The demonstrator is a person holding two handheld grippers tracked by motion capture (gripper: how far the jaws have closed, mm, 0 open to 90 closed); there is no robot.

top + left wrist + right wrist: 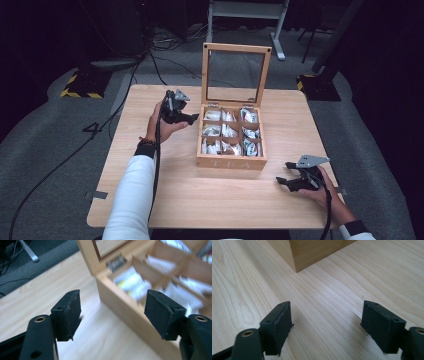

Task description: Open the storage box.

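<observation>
The wooden tea box (231,161) stood mid-table with "TEA" lettered faintly on its front wall, its glass-paned lid (235,75) upright and nine square compartments holding pale paper sachets (224,131). The left gripper (192,118) hovered just beside the box's left wall, rubbery black pads apart and empty. The right gripper (283,181) rested on the pale wood-grain table (200,200), spread wide on nothing

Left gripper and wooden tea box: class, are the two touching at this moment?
Apart. In the left gripper view, the left gripper has open jaws with bare table showing between them and the tea box wall.
</observation>
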